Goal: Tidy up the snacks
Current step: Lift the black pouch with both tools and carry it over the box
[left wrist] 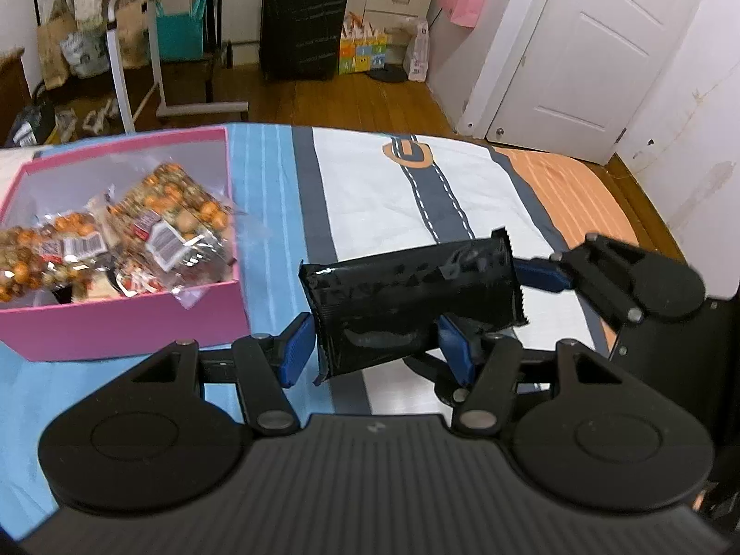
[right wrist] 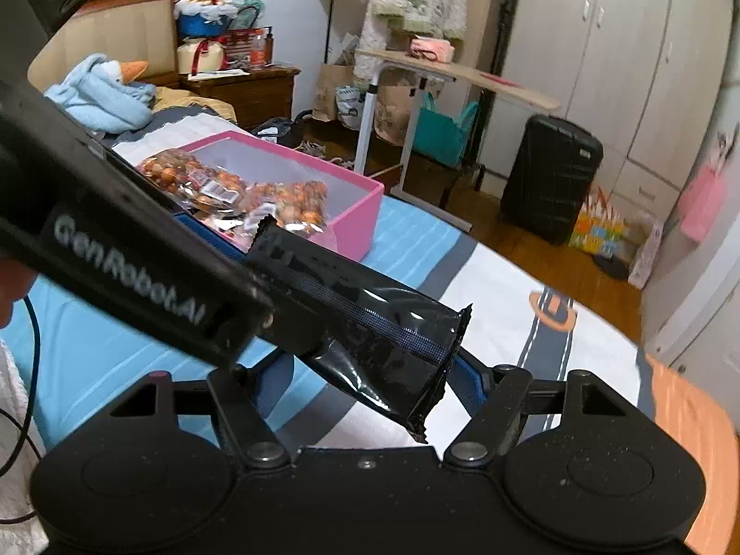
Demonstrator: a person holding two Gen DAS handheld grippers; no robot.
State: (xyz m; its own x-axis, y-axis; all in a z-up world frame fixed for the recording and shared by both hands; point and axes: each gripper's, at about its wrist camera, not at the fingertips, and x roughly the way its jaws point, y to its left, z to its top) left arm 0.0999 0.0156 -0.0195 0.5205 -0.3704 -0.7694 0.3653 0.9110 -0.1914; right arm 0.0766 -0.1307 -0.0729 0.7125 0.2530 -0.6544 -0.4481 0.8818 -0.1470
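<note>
left wrist view: i am holding a long black glossy foil snack packet (left wrist: 407, 296) between the blue pads of my left gripper (left wrist: 377, 347), above the striped blue, white and orange bedspread (left wrist: 370, 185). my right gripper (left wrist: 545, 275) is reaching in at the packet's far end; whether it is pinching there i cannot tell. right wrist view: the packet (right wrist: 370, 337) is slanting between my right fingers. the pink cardboard box (left wrist: 115, 319) of clear-bagged orange snacks (left wrist: 175, 212) is sitting near, to the left.

Left claw (left wrist: 377, 347) and right claw (right wrist: 370, 384) part-spread.
</note>
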